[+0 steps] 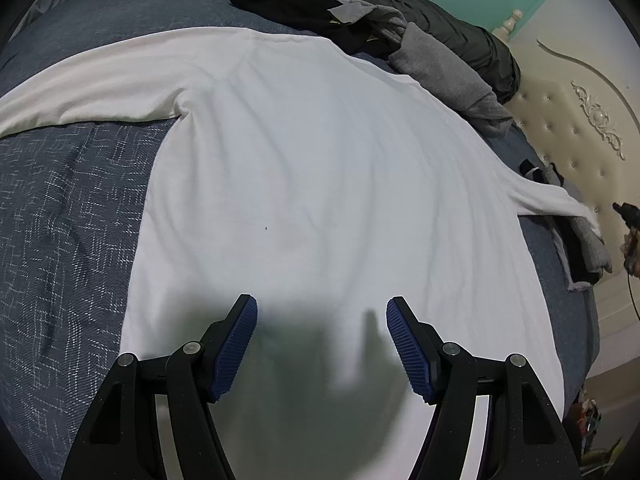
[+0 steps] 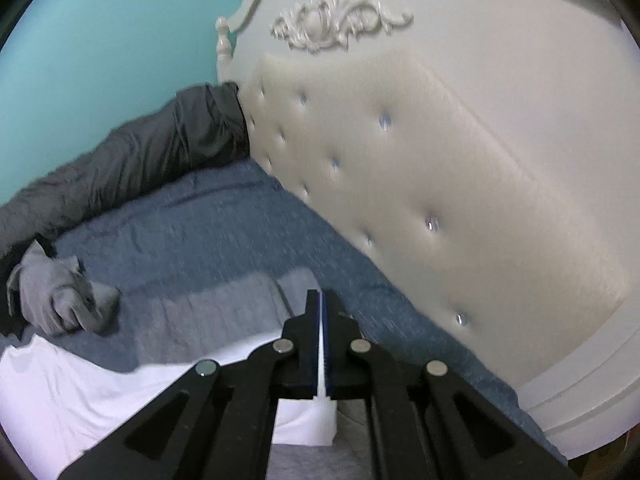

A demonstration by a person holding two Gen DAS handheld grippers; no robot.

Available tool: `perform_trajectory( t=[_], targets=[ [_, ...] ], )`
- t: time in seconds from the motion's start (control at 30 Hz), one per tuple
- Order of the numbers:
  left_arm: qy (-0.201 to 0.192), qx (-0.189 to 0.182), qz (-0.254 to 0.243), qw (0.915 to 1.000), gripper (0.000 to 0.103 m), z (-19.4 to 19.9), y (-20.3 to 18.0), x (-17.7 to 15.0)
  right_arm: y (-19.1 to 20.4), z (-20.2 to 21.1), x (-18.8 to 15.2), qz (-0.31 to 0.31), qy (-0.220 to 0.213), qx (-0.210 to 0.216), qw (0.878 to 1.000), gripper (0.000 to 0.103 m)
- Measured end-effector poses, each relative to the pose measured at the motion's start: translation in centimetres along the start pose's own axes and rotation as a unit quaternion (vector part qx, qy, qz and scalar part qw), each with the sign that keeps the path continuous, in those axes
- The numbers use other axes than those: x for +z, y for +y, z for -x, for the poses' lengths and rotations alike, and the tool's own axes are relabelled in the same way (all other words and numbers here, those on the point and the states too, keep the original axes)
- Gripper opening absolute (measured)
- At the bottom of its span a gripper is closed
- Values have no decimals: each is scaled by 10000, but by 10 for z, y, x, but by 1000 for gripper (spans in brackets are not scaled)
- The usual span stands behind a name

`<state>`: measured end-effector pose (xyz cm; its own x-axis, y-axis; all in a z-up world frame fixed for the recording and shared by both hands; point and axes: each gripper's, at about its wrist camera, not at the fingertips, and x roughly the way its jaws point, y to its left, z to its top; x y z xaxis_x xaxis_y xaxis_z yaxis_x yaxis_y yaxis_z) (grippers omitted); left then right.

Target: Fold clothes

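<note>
Item: white long-sleeved knit top (image 1: 320, 168), spread flat mid-bed on blue woven bedspread (image 1: 64, 216); your right gripper (image 2: 322, 300) clamps its sleeve end by the headboard, left gripper (image 1: 322, 320) gapes empty above the hem; next, carry sleeve across body.

I see the shirt (image 1: 304, 168) spread flat on the bed (image 1: 68, 216), one sleeve (image 1: 92, 88) reaching left, the other (image 1: 552, 200) running right toward the headboard (image 1: 576, 120). My left claw (image 1: 322, 344) hangs over the shirt's near part. Behind the shirt lies a heap of clothes (image 1: 360, 24), and behind that a quilt (image 1: 460, 20). My right claw (image 2: 322, 344) pinches the sleeve end (image 2: 320, 416) before the headboard.
</note>
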<state>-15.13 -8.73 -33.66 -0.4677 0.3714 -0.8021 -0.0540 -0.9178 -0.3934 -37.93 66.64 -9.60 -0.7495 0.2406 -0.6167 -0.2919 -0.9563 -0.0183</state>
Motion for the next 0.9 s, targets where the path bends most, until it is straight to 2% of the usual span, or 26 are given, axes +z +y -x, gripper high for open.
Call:
perform_trajectory(
  t=[0.13, 0.2, 0.33, 0.37, 0.4, 0.43, 0.47, 0.73, 0.9],
  targets=[
    [-12, -58, 35, 10000, 71, 2, 3, 0, 14, 11, 13, 93, -1, 193, 9998, 0],
    [3, -73, 30, 10000, 71, 3, 3, -1, 16, 1, 14, -94, 341, 482, 9982, 0],
    [28, -114, 29, 9999, 71, 2, 1, -2, 10, -17, -1, -456, 819, 448, 9946, 5],
    [24, -120, 20, 9999, 71, 2, 0, -1, 7, -19, -6, -516, 881, 382, 9940, 14],
    [20, -121, -3, 9999, 71, 2, -1, -1, 1, -22, -13, -636, 946, 396, 9927, 31],
    [23, -116, -15, 9999, 71, 2, -2, -1, -5, -25, -18, -743, 1003, 399, 9914, 39],
    [25, -116, -9, 9999, 71, 2, -2, -1, -11, -27, -23, -837, 1056, 428, 9900, 43],
    [34, -113, -5, 9999, 71, 3, -4, -1, -37, -35, -67, -1084, 1447, 788, 9803, 43],
    [69, -111, -22, 9999, 71, 2, -5, -2, -35, -31, -73, -982, 1447, 857, 9809, 43]
  ],
)
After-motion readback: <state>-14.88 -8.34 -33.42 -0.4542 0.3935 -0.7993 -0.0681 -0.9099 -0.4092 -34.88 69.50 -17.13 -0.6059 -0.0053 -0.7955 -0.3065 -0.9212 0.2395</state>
